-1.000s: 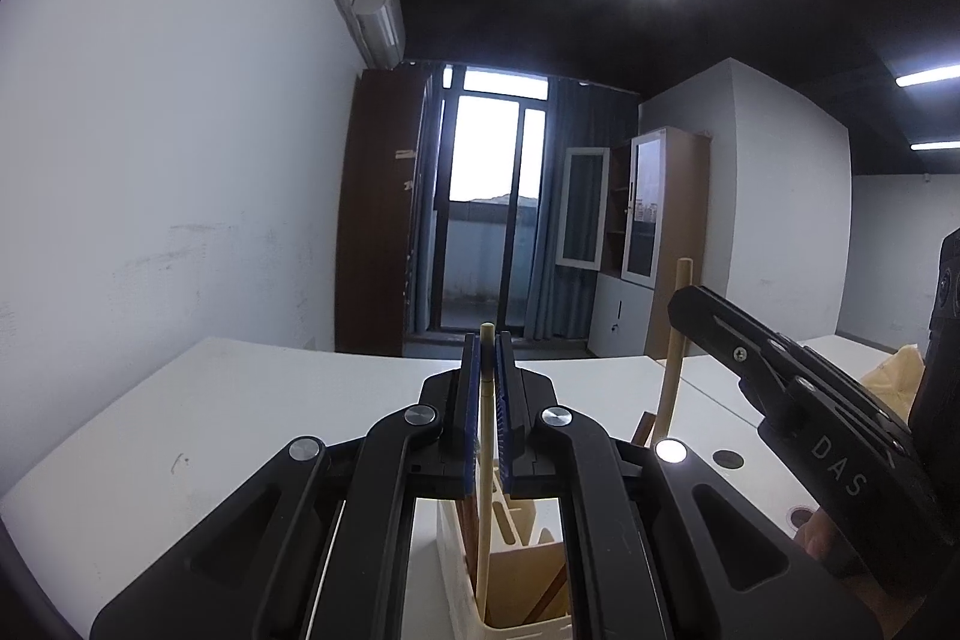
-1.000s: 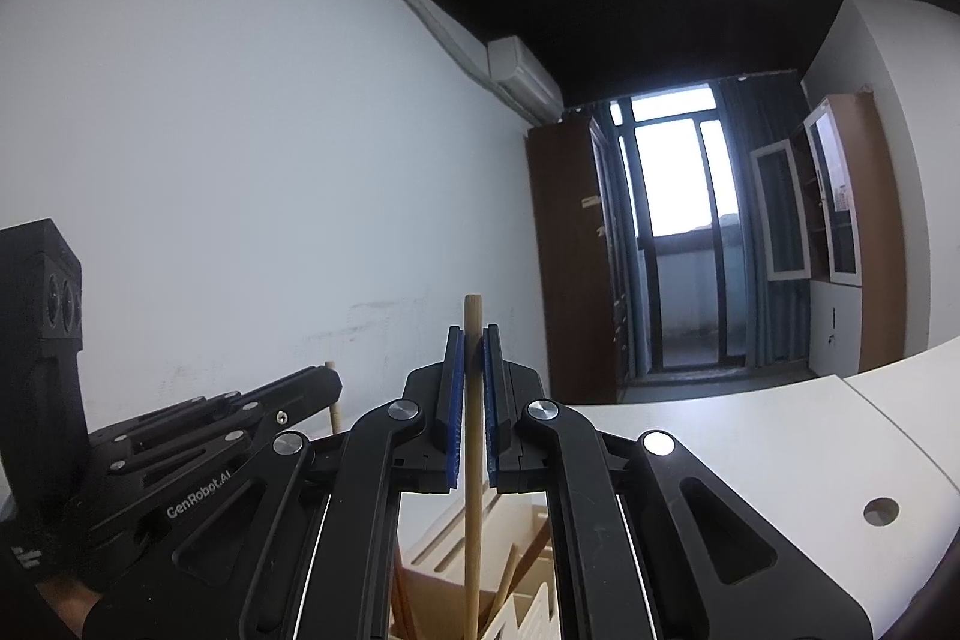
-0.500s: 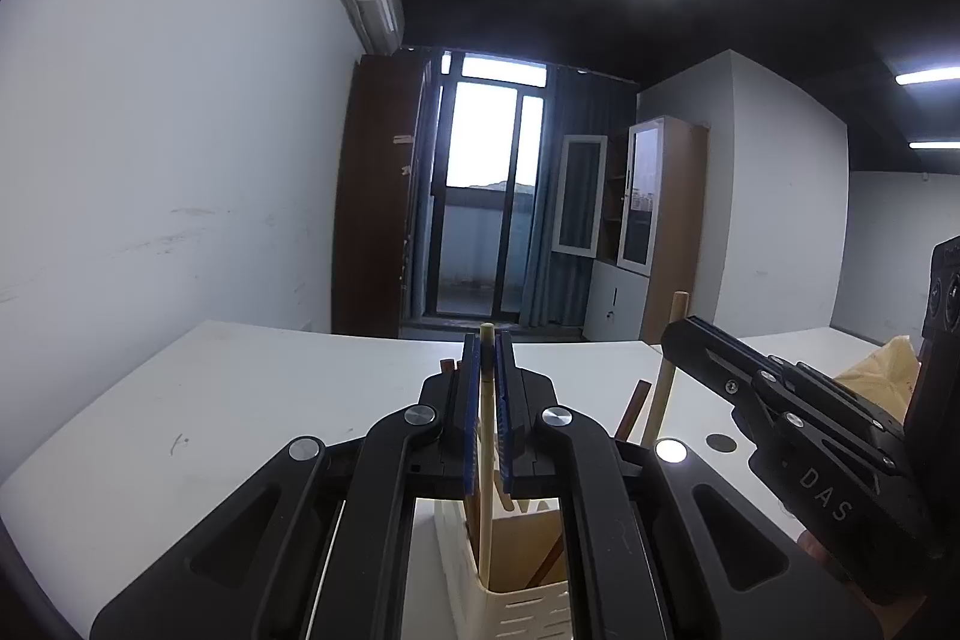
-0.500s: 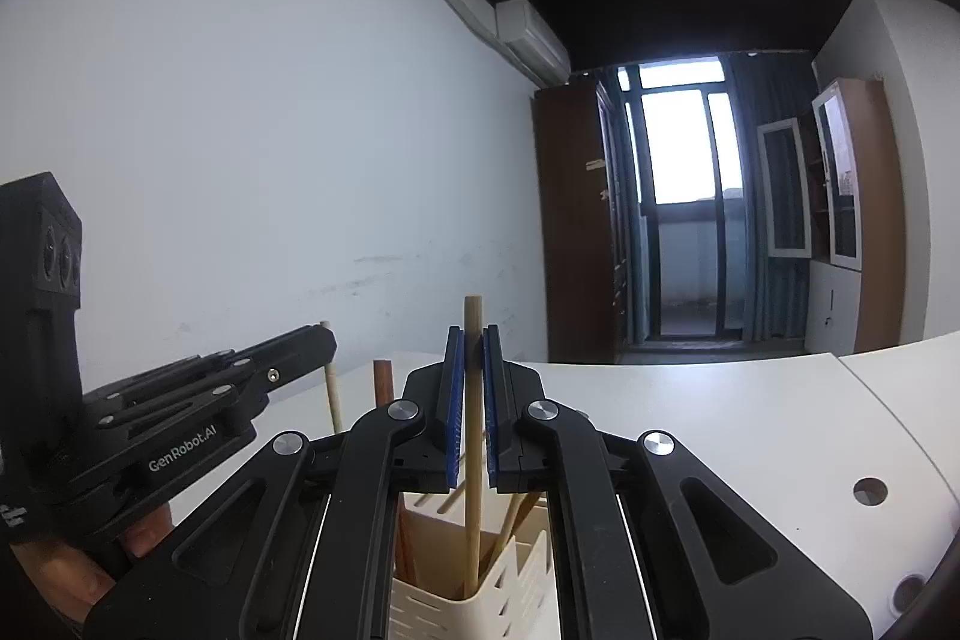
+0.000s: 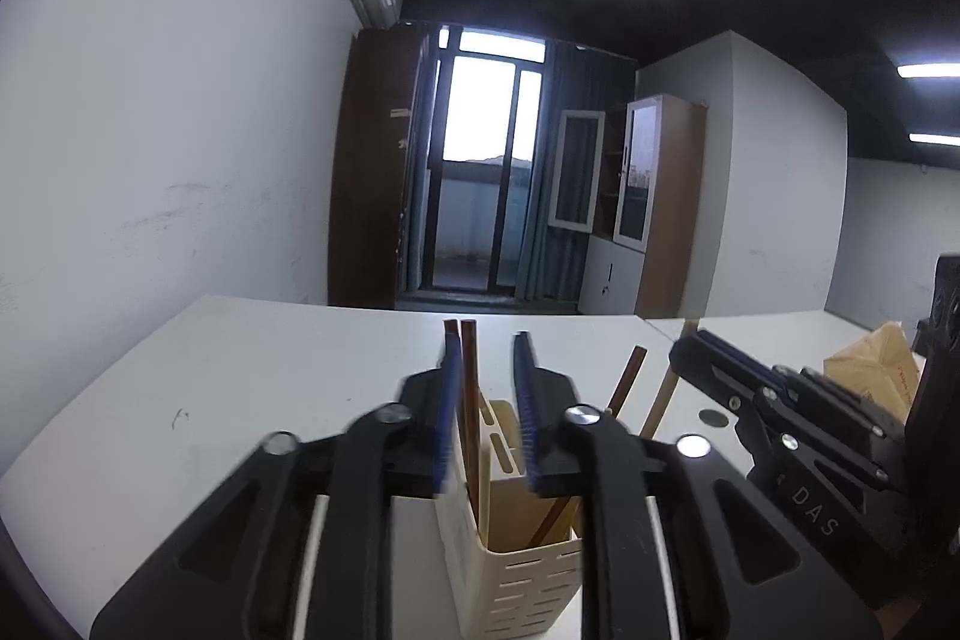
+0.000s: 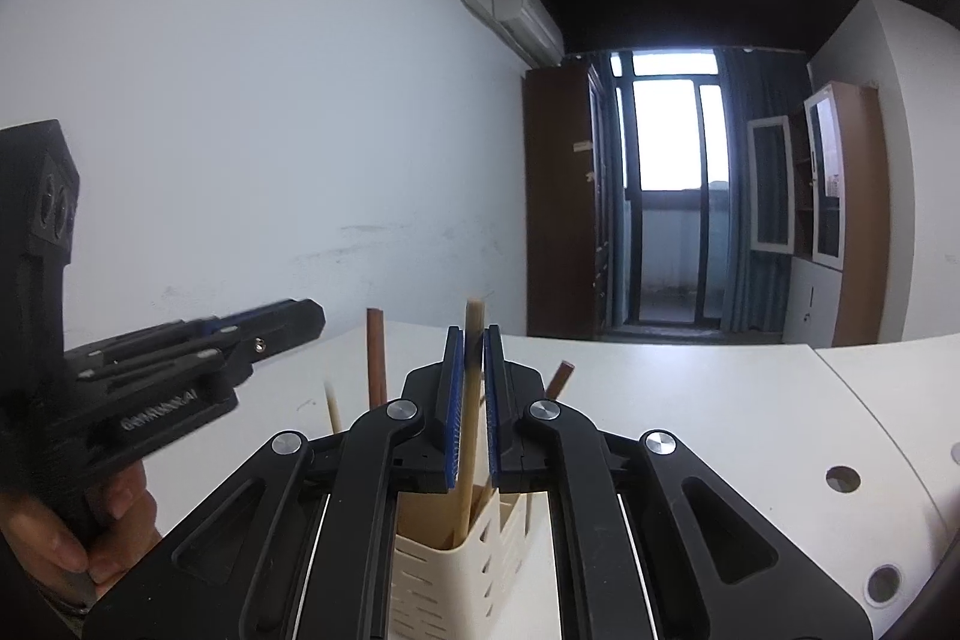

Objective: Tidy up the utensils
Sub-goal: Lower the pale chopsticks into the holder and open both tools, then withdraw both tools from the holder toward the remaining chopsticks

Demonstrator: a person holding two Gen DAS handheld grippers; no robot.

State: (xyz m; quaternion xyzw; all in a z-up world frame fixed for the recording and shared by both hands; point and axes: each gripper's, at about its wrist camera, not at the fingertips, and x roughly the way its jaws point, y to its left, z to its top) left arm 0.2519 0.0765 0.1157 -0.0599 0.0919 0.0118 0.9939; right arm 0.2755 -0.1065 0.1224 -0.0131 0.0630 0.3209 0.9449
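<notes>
A cream slotted holder (image 5: pixel 528 568) (image 6: pixel 456 568) stands on the white table just below both grippers, with several chopsticks upright in it. My left gripper (image 5: pixel 485 358) is opening. A dark brown chopstick (image 5: pixel 468 400) rises from the holder between the pads, close to the left one and not pressed. My right gripper (image 6: pixel 473 340) is opening too. A pale wooden chopstick (image 6: pixel 468 430) leans loose between its pads, its lower end inside the holder. In the left wrist view the right gripper (image 5: pixel 690 346) comes in from the right.
A brown paper bag (image 5: pixel 870 370) lies at the right on the table. Round cable holes (image 6: pixel 842 478) dot the table (image 6: pixel 690 400) to the right. A hand (image 6: pixel 90 538) holds the left gripper's handle. White wall runs behind on the left.
The left jaws have spread and the pale chopstick they held is gone from between them. Both grippers have sunk toward the holder. The right chopstick now tilts, lower in the holder.
</notes>
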